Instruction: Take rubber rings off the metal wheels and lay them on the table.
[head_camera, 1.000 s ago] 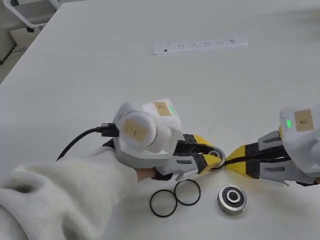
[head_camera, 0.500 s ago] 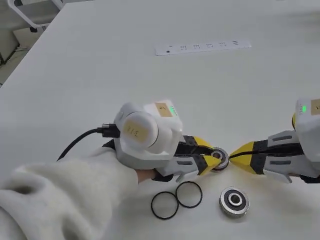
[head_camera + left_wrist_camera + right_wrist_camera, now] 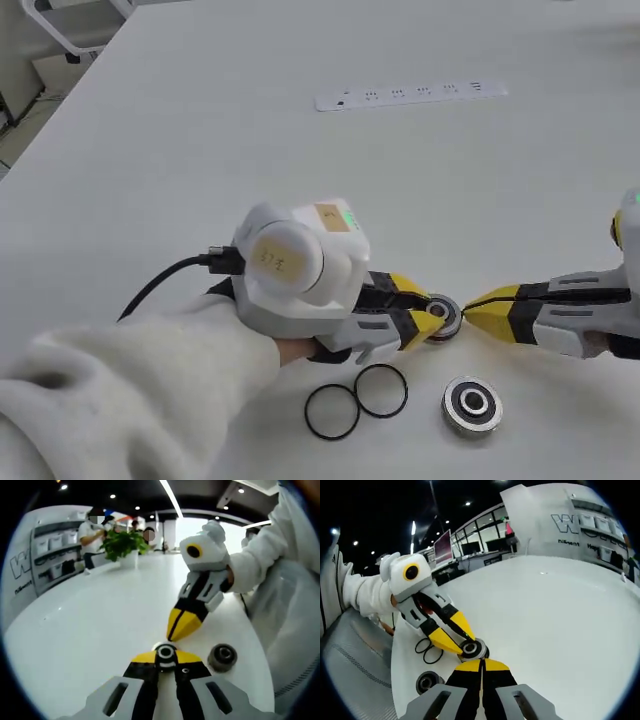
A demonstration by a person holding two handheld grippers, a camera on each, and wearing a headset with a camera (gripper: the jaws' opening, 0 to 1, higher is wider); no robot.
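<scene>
left gripper (image 3: 426, 317): fingers narrow, clamped on held wheel (image 3: 472, 649); grip leaves the rim open toward the other tool
loose rings (image 3: 355, 400): two, flat on table (image 3: 200, 150), near side of left fingers; parked clear of the work
spare wheel (image 3: 472, 405): flat on table, near side, between both finger pairs; likely next
right gripper (image 3: 476, 307): fingers pressed together into one point, tip at held wheel's rim, probably to pick the ring; bite on rubber not discernible

Lower centre: two black rubber rings (image 3: 355, 399) side by side; loose round metal wheel (image 3: 472, 405) right of them; gripped metal wheel (image 3: 443, 317) just above.
</scene>
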